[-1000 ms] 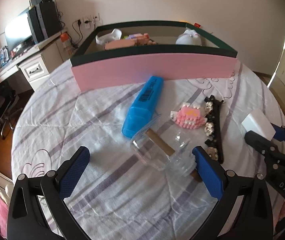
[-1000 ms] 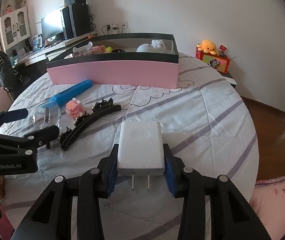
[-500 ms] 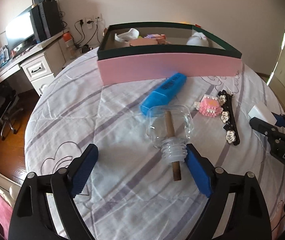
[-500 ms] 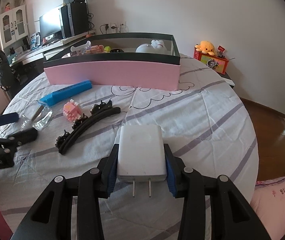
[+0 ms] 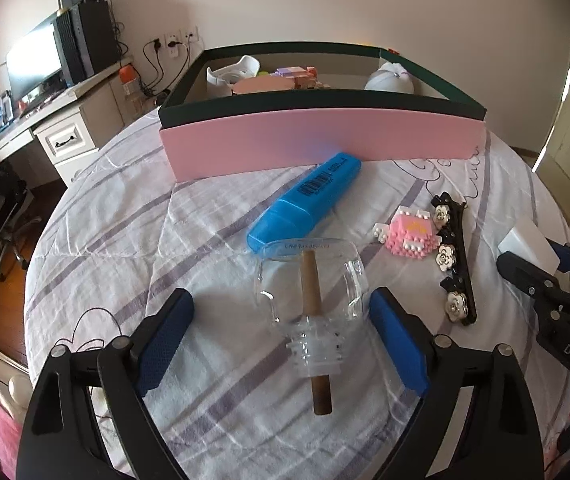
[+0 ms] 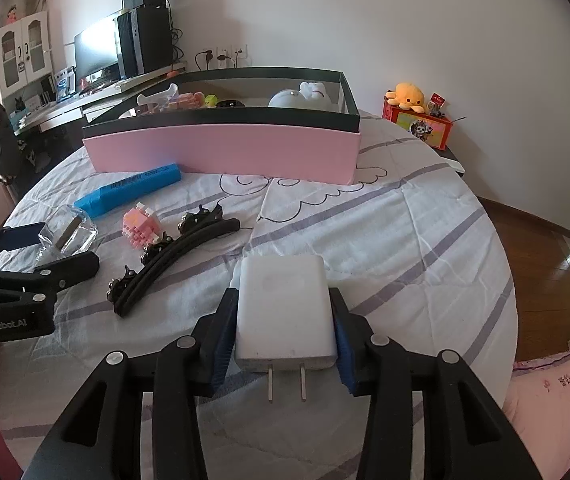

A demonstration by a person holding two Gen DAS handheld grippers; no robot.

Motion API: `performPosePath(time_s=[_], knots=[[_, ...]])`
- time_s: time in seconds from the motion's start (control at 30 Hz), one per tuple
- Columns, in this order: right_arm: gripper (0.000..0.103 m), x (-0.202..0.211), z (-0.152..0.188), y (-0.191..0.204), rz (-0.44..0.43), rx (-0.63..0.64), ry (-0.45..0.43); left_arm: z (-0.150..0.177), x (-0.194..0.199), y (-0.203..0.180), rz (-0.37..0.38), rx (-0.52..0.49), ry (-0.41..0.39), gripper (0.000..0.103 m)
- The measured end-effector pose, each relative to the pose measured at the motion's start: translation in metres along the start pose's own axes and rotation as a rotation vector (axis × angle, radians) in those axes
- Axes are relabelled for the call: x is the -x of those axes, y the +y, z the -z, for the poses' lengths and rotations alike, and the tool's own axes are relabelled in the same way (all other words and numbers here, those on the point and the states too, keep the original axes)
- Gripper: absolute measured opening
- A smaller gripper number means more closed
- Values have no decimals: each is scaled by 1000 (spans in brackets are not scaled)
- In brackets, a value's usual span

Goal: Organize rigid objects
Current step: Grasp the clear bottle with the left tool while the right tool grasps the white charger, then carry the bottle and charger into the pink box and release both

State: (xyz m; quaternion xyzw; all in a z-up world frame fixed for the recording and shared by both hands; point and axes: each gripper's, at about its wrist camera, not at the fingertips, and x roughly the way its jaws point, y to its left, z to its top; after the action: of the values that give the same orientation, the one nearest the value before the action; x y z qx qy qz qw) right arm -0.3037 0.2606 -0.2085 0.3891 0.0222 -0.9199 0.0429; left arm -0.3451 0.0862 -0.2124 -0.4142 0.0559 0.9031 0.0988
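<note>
My left gripper (image 5: pixel 281 320) is open, its blue pads on either side of a clear glass bottle (image 5: pixel 311 280) with a brown stick through its neck, lying on the bedspread. My right gripper (image 6: pixel 283 320) is shut on a white plug adapter (image 6: pixel 283 308), prongs toward the camera, held above the cloth. A blue highlighter (image 5: pixel 305 200), a pink block toy (image 5: pixel 409 234) and a black flowered hair clip (image 5: pixel 455 264) lie ahead of the bottle. The pink box (image 5: pixel 321 142) with a dark rim stands behind them and holds several items.
The round table has a striped cloth (image 6: pixel 405 216). A desk with a monitor (image 5: pixel 33 64) stands at the far left. A plush toy on a red box (image 6: pixel 417 120) sits at the far right. The right gripper shows at the right edge of the left wrist view (image 5: pixel 557 280).
My left gripper has shifted and turned so the bottle now lies centred between its open fingers. The right gripper still holds the adapter and has barely moved.
</note>
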Motion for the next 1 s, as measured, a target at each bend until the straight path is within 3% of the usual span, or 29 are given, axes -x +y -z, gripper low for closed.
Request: performPosePath(time_s=[0.2,0.33,1.0], knots=[[47,-1,-2,2,9,10,4,3,5,-1,39,-28,-34,51],[41,0,-1,0,-2,7,-7,4,8,0,48,-34,-46,51],[41,35,-1,8,-72,-45,-77,8,61,7,64,-64,-154,50]])
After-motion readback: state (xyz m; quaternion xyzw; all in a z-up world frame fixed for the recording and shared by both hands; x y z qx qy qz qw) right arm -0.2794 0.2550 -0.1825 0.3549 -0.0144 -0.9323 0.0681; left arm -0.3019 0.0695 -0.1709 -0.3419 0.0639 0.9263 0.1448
